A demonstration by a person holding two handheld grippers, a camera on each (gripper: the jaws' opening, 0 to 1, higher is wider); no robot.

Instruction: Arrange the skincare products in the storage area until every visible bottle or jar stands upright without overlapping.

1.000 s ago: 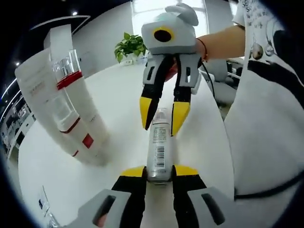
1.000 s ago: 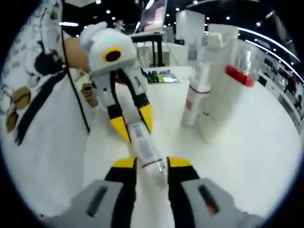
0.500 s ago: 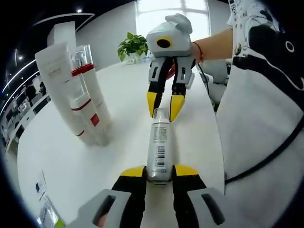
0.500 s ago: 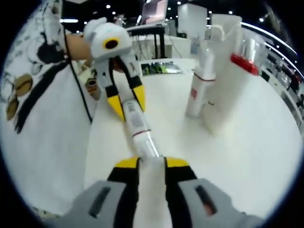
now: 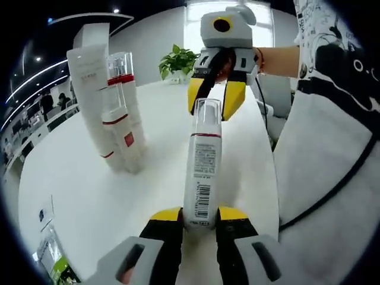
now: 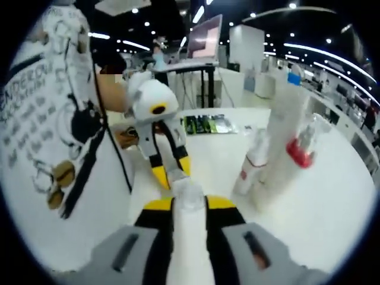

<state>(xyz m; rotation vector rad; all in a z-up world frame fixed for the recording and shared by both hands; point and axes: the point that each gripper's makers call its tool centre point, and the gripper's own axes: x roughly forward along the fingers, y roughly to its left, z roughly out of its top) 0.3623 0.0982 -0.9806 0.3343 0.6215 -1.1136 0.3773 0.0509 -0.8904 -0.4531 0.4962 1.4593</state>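
White round table carries upright tubes at 10 o'clock while I stand the bottle up, left gripper clamped on its base, right gripper pinching its cap; next I'd guess lower it beside them, clear

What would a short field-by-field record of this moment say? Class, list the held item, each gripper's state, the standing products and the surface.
held item: clear-capped bottle with barcode label, lifted off the table, gripped at both ends
left gripper: shut on the bottle's base
right gripper: shut on the bottle's capped end
standing products: tall white tube, red-banded clear-capped bottle and a shorter white bottle, upright, close together
surface: white round table
background: potted plant at the table's far edge
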